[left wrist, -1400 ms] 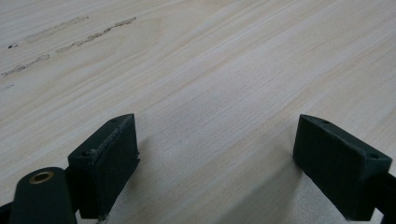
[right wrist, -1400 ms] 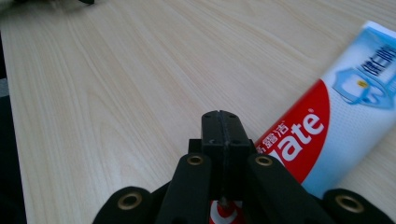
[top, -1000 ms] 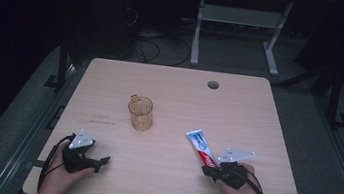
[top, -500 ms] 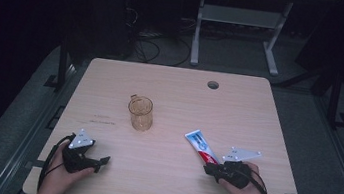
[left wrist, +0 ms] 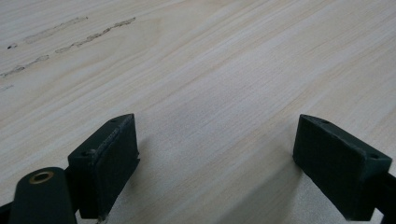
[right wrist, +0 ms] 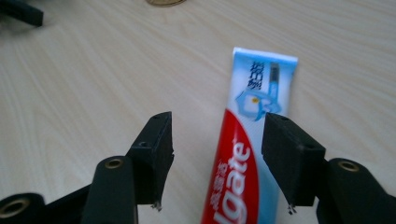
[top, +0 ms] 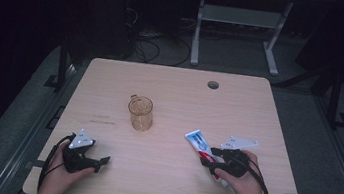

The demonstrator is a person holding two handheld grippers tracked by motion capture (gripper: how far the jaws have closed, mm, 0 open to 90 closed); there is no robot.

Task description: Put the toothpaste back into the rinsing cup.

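one toothpaste tube (top: pixel 203 149), one clear cup (top: pixel 140 113), two grippers, one table (top: pixel 176 87)

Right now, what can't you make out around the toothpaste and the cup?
- Toothpaste tube: cap end cut off by the right gripper view's bottom edge; in the high view the right tool covers it.
- Cup: contents too small to tell in the high view.
- Table marks: blurred, unreadable.

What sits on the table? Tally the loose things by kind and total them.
Toothpaste tube: 1
Clear amber cup: 1
Total: 2
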